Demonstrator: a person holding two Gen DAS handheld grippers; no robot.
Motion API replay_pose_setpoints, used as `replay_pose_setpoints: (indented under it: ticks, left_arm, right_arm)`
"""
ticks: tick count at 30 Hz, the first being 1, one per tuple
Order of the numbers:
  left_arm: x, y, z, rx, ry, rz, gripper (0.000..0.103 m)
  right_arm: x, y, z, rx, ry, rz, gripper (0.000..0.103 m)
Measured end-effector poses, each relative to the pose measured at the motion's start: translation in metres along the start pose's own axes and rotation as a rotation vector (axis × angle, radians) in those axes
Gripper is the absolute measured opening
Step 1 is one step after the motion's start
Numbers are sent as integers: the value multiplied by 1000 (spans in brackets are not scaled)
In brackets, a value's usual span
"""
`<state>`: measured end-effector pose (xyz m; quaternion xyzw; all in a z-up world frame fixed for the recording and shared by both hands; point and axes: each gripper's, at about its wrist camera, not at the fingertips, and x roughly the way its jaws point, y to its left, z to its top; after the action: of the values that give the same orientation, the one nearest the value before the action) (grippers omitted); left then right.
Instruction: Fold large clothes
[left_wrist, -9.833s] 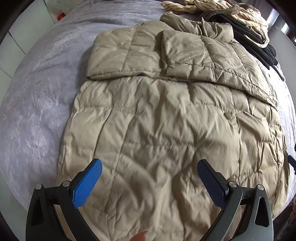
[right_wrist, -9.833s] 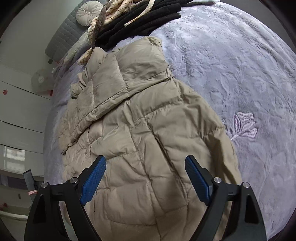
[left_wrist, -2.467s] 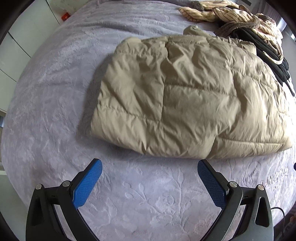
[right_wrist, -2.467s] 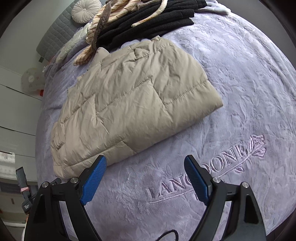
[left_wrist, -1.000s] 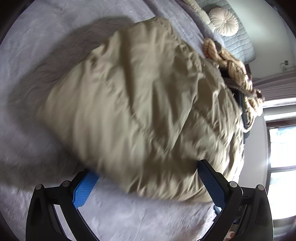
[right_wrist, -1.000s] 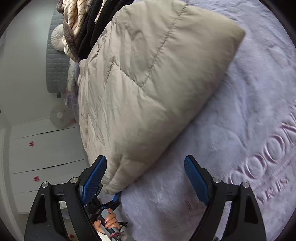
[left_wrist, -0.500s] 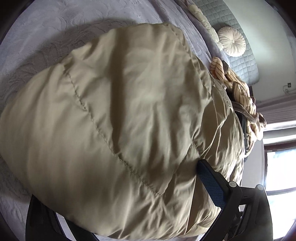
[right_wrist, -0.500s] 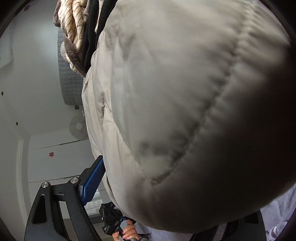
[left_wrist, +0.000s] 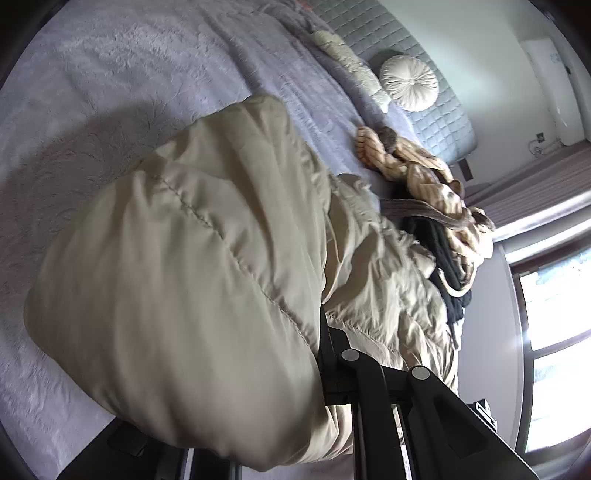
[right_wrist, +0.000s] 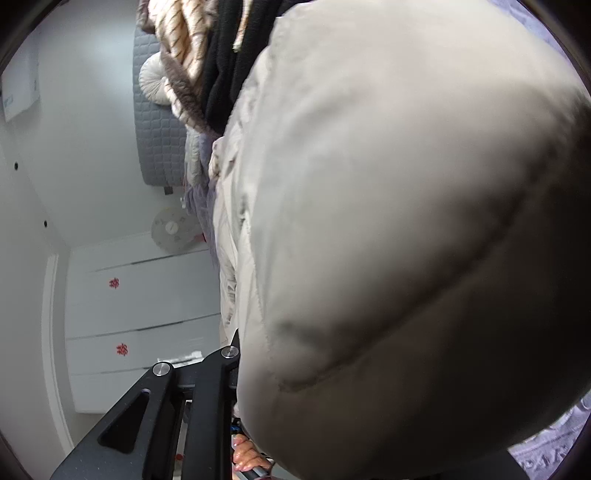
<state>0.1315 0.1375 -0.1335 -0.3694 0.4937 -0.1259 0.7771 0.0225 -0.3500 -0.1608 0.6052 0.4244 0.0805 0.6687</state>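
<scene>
Gone from open and hovering short of the folded jacket (left_wrist: 177, 295) to biting into it at both ends, all within a blink. Left gripper (left_wrist: 317, 354) closing on the near edge of the puffy beige bundle, padding bulging right over the fingers and hiding the pads; looks like a firm pinch with fabric between the jaws. Same on the other side: right gripper (right_wrist: 240, 354) closing too, jacket (right_wrist: 406, 240) swelling across nearly the whole view, only one black finger frame visible beside it. Bundle now coming up off the lilac bedspread (left_wrist: 110, 74), far end apparently resting near the pile of striped and black clothes (left_wrist: 436, 206). Folding itself looks finished; probably a lift to carry the packet aside. Slippery shell, springy fill: could slide or puff open if the pinch is shallow.
</scene>
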Motion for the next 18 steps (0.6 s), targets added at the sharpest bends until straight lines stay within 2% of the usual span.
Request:
replay_pose_setpoints:
  ticks: [6, 13, 18]
  left_arm:
    - [-29, 2, -23, 46, 56, -8, 16]
    - [-71, 34, -67, 83, 181, -3, 16]
    - [-77, 63, -96, 95, 286, 39, 16]
  right_arm:
    - [-16, 6, -21, -6, 18, 1, 23]
    - [-43, -13, -81, 48, 29, -9, 23]
    - [-43, -33, -110, 72, 35, -64, 25]
